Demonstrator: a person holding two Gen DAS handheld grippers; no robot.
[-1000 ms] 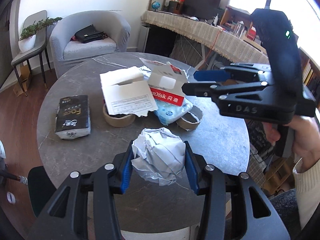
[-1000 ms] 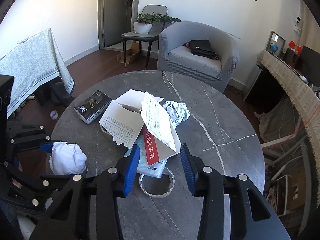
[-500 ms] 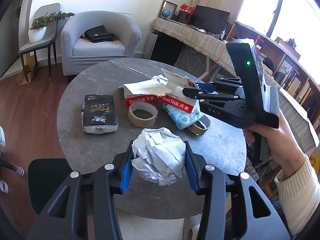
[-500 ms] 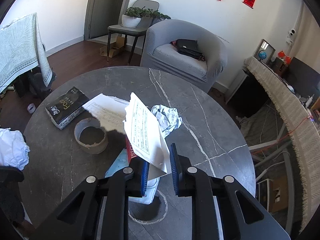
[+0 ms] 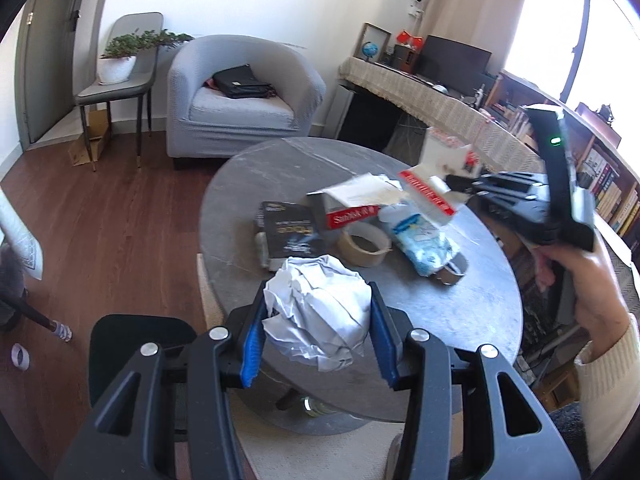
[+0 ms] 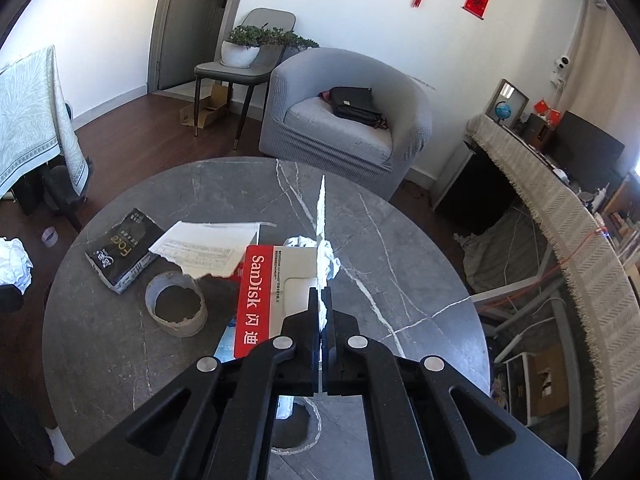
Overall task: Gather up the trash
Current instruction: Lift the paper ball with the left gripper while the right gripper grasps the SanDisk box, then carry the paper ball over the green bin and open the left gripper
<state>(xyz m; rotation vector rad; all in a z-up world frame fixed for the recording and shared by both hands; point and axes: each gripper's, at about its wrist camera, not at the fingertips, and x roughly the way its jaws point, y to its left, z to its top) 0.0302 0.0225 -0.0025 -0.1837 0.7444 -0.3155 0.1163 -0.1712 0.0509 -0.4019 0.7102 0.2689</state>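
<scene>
Right claw now clamped on the torn box flap

My right gripper point(image 6: 321, 322) has closed from apart onto the SanDisk box point(image 6: 276, 280), lifting it off the table point(image 6: 400, 240); my left gripper point(image 5: 316, 338) still clamps the crumpled paper ball point(image 5: 316, 312), so both carry trash

- The crumpled paper ball point(image 5: 316, 312) is looking matt, white and creased.
- The round table point(image 6: 400, 248) is showing smooth grey stone with white veins.
- The torn cardboard box point(image 6: 256, 300) is appearing glossy red.
- The floor point(image 5: 112, 216) is gleaming as polished wood.
</scene>
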